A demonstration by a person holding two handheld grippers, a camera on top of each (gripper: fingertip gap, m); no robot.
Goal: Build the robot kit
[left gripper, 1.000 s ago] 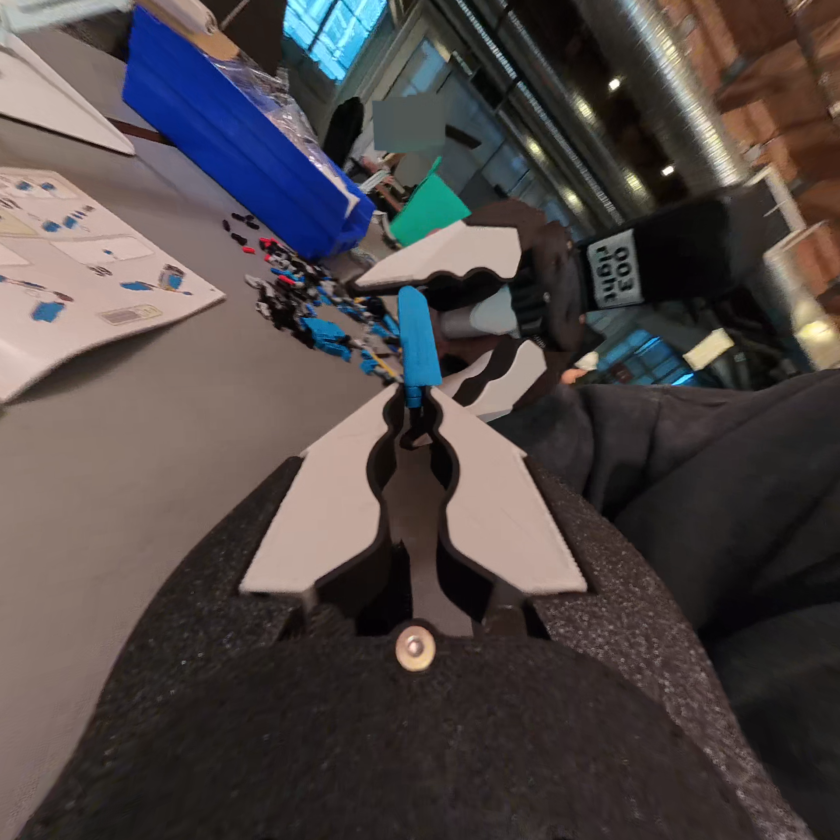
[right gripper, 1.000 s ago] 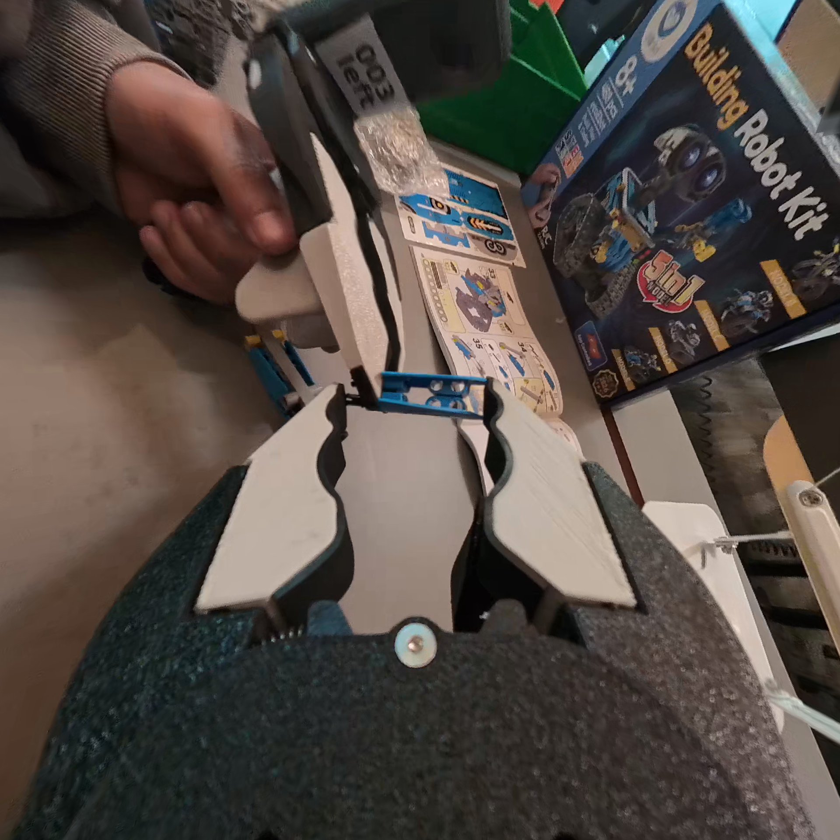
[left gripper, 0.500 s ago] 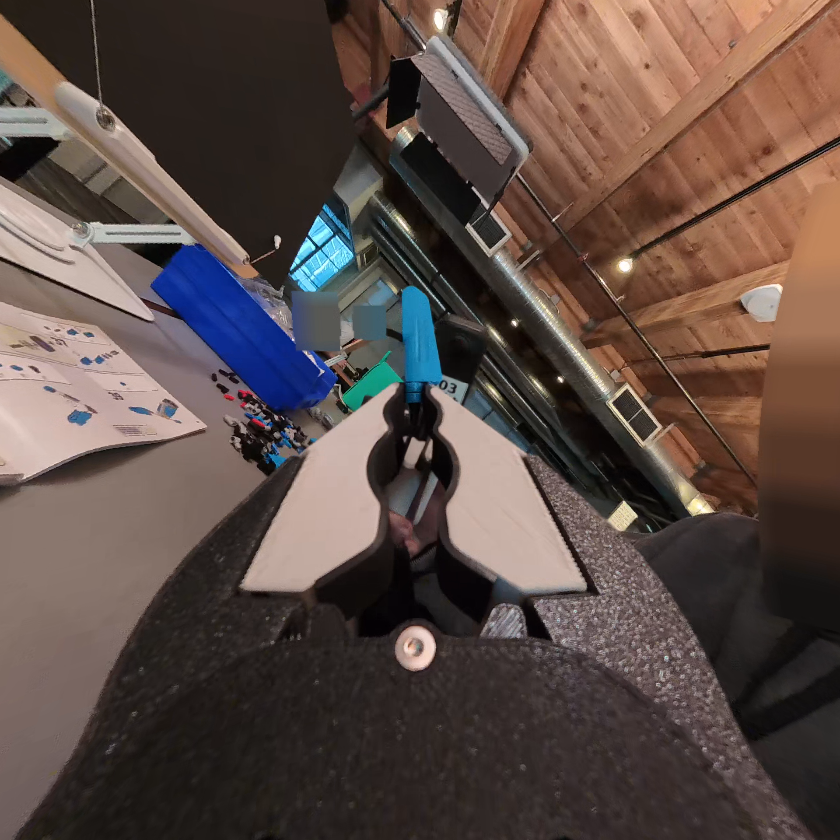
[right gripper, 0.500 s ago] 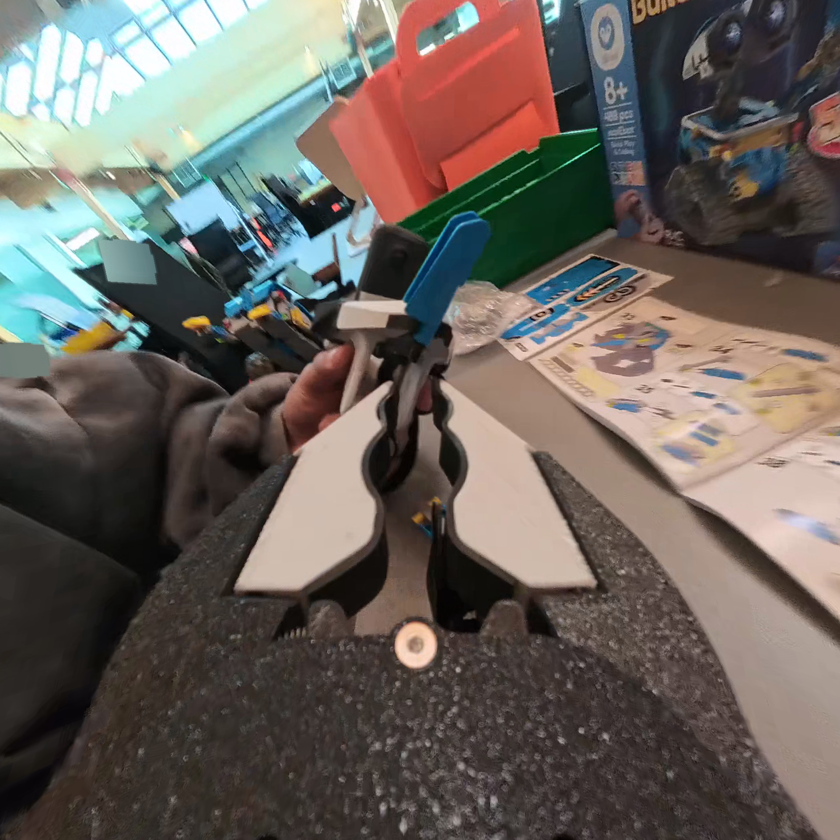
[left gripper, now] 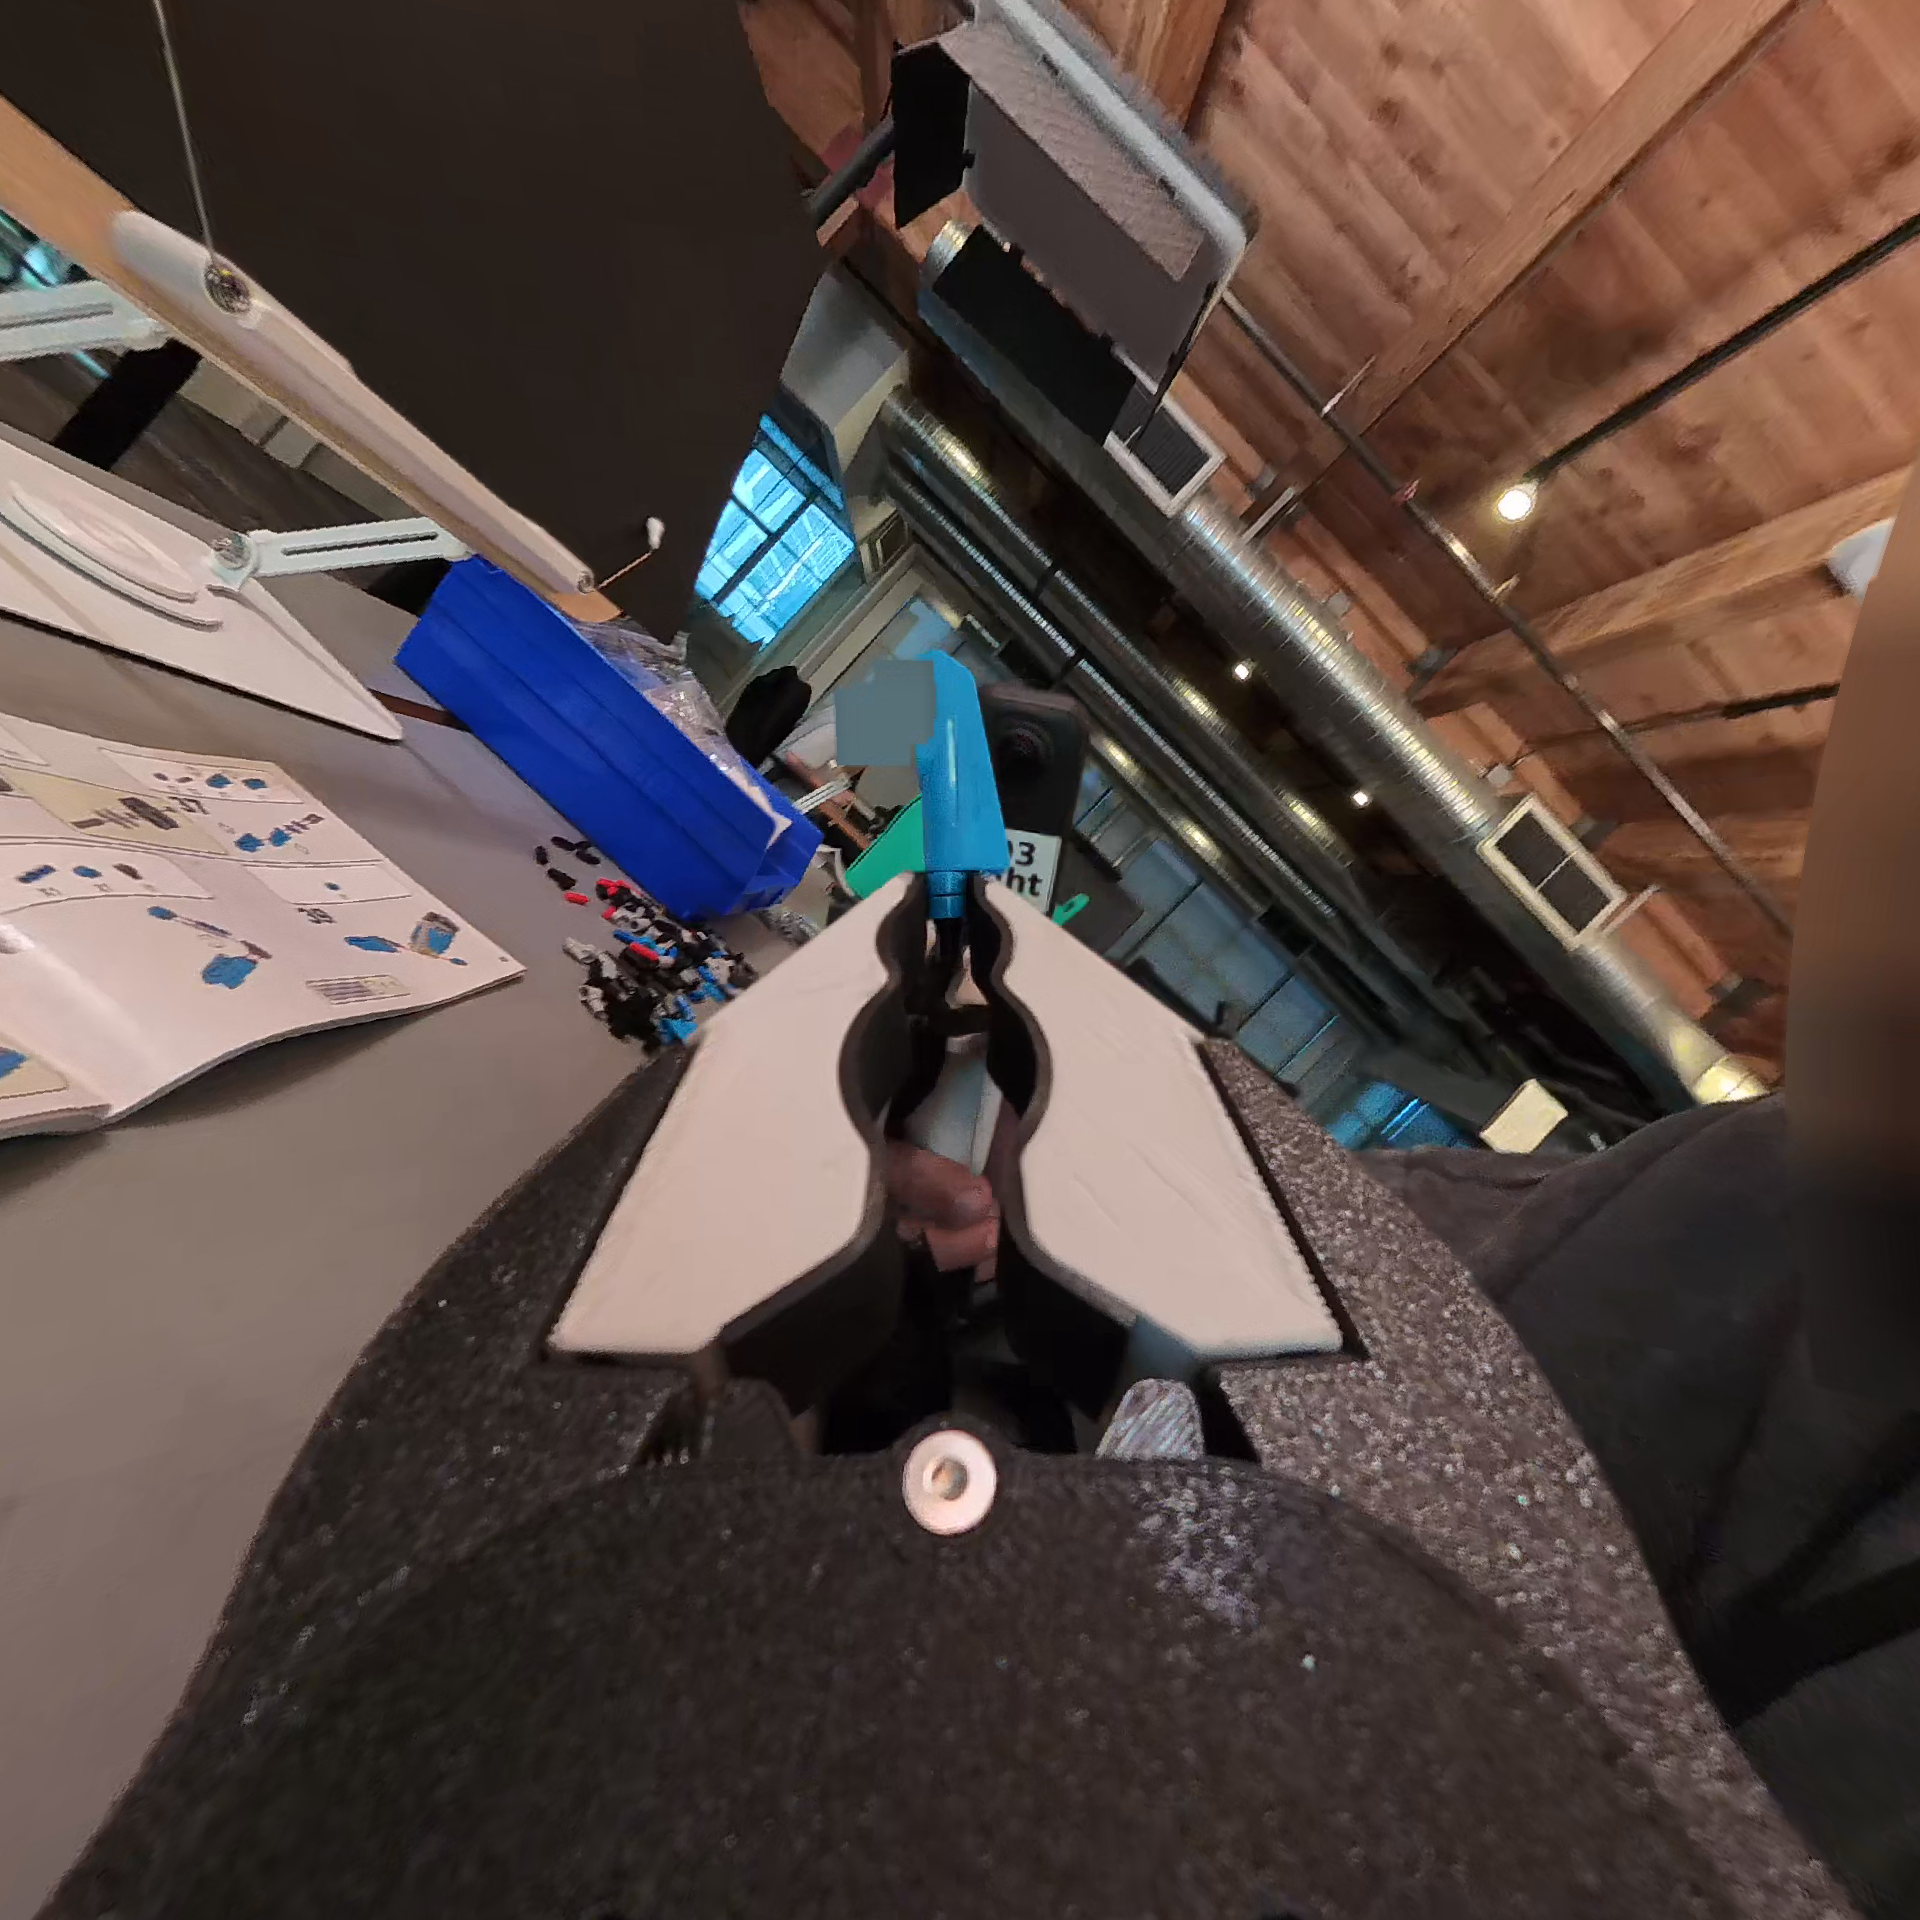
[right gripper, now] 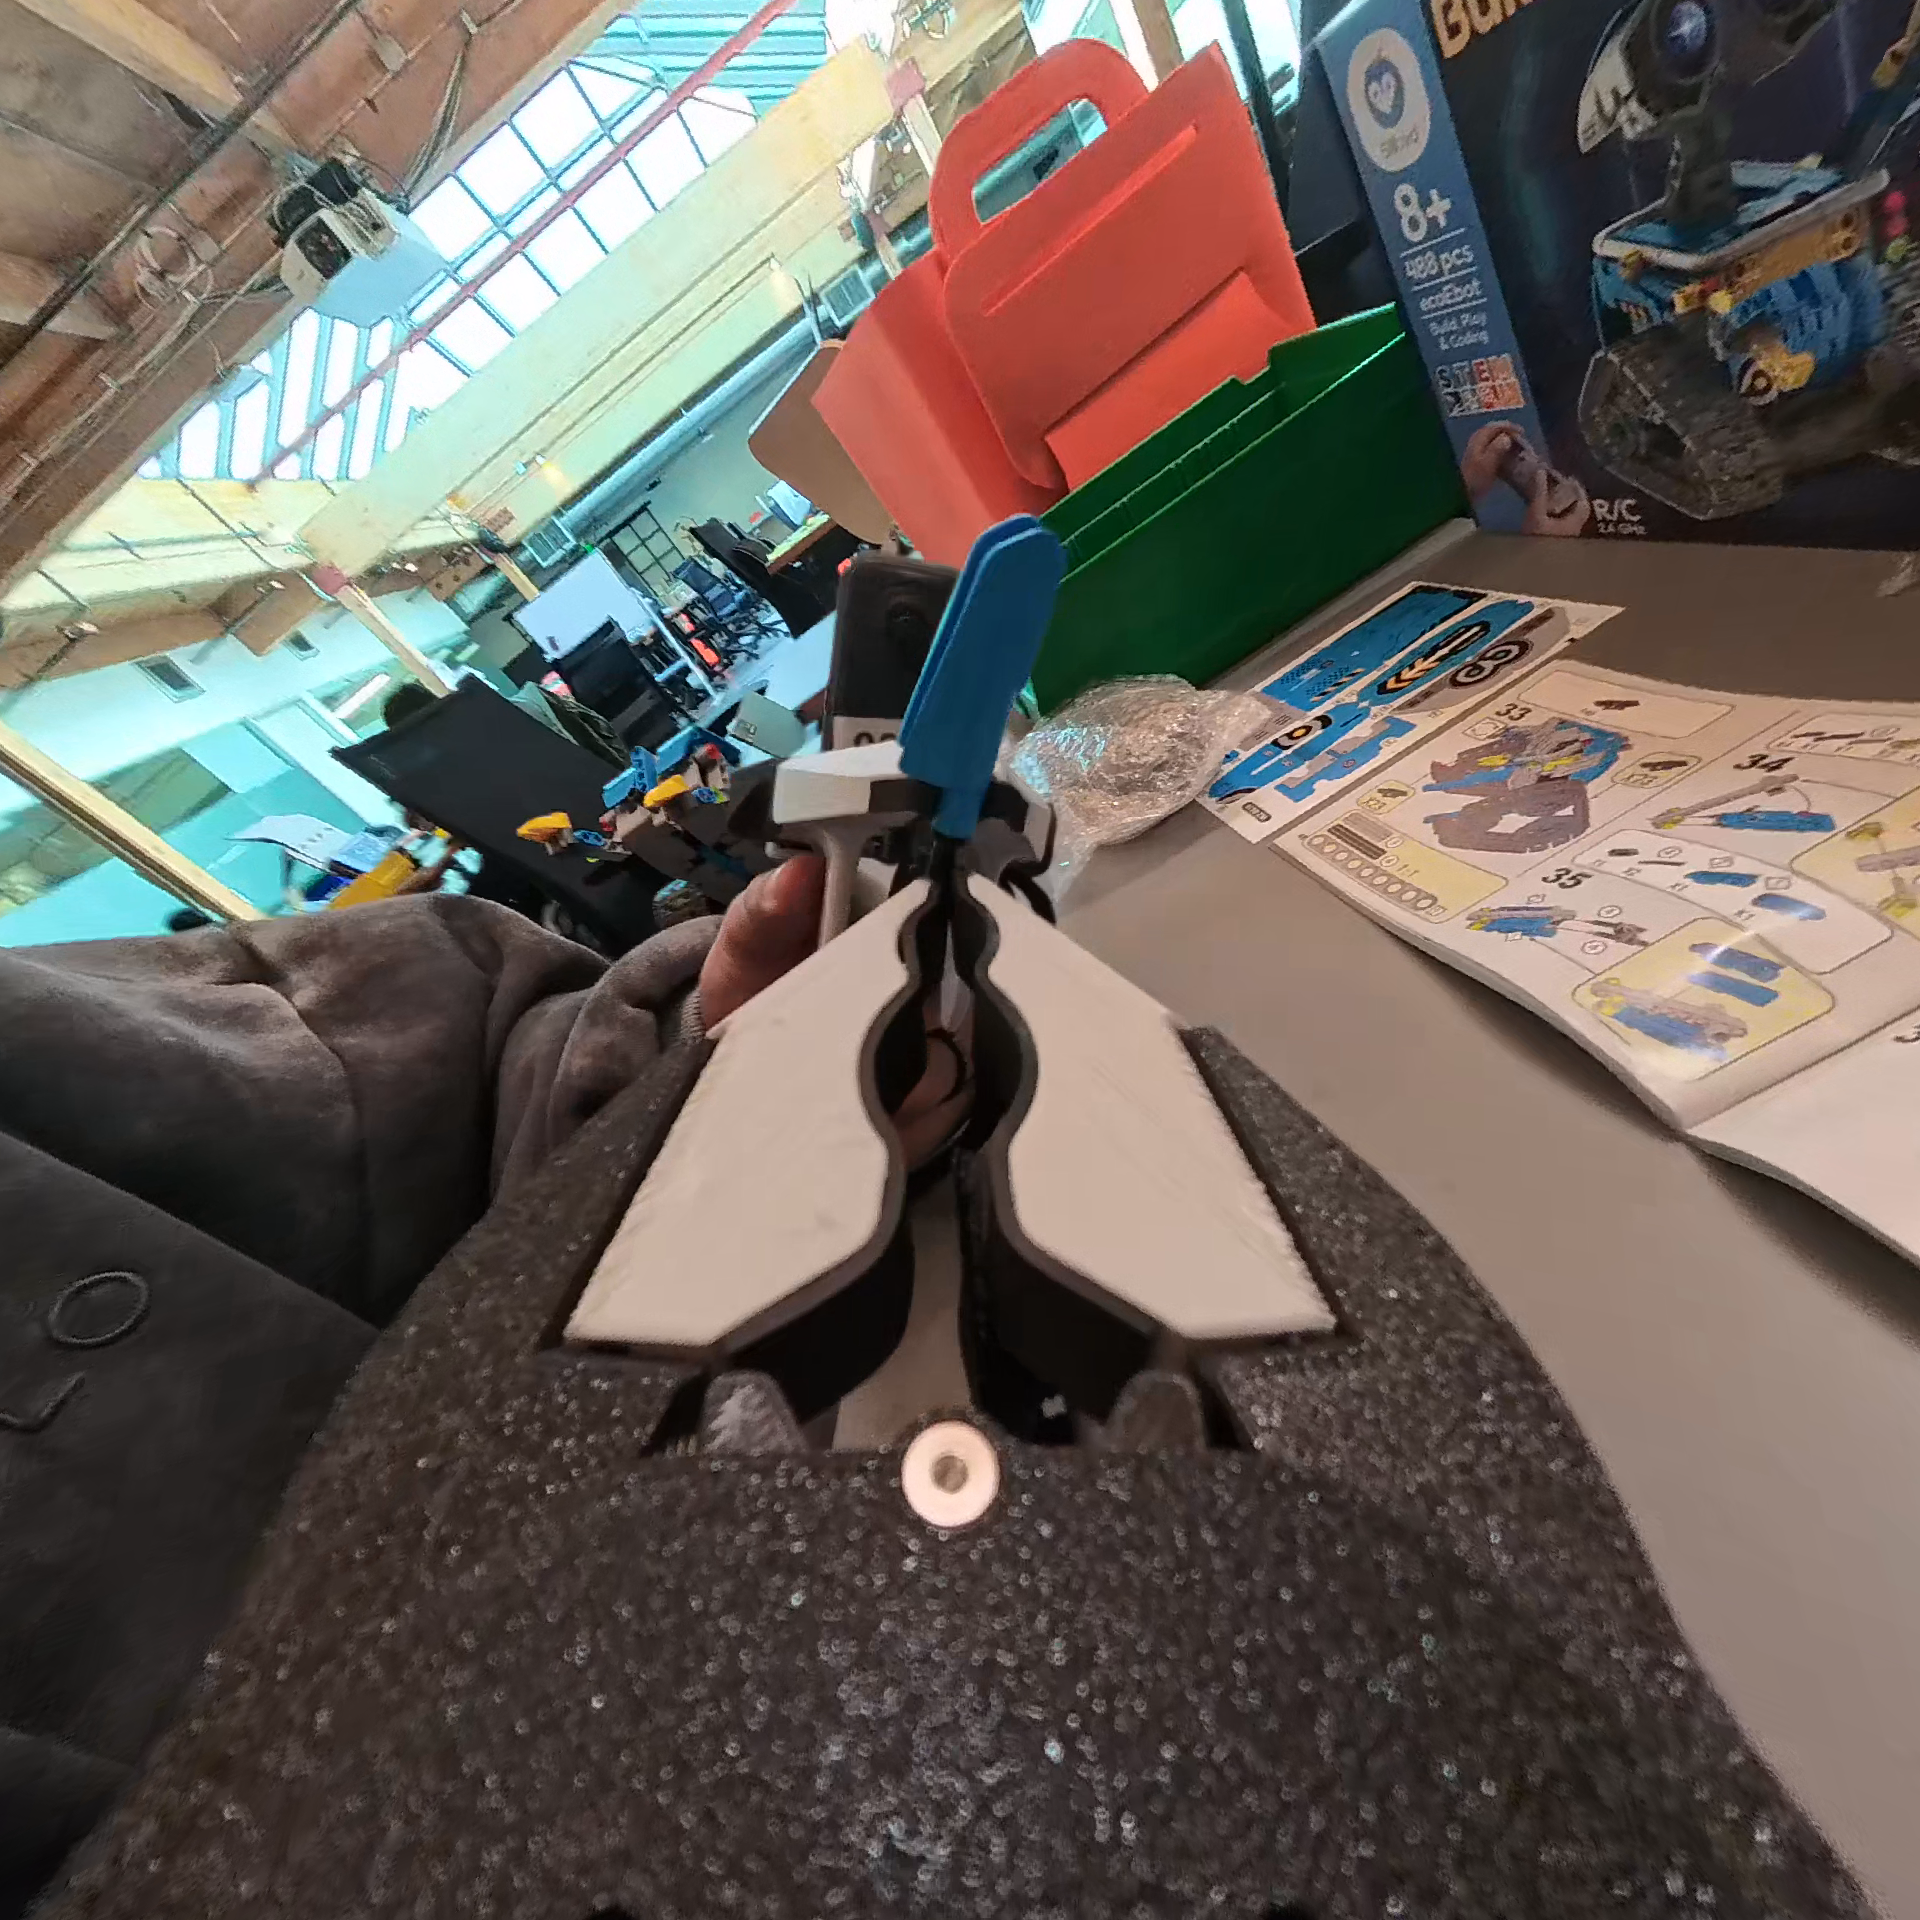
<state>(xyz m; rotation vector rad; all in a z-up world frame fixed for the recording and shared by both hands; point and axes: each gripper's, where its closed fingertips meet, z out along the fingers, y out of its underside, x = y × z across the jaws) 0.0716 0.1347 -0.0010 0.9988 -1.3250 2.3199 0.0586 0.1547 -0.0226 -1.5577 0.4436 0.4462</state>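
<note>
Blue beam (left gripper: 956, 790) (right gripper: 977, 675) clamped, both jaws (kit box (right gripper: 1662, 260) printed).

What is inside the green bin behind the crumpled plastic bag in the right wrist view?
An orange cardboard carrier stands up out of the green bin. Its near wall hides everything lower inside.

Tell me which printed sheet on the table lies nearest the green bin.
The blue sticker sheet, just in front of the green bin; the open instruction booklet lies farther from it.
</note>
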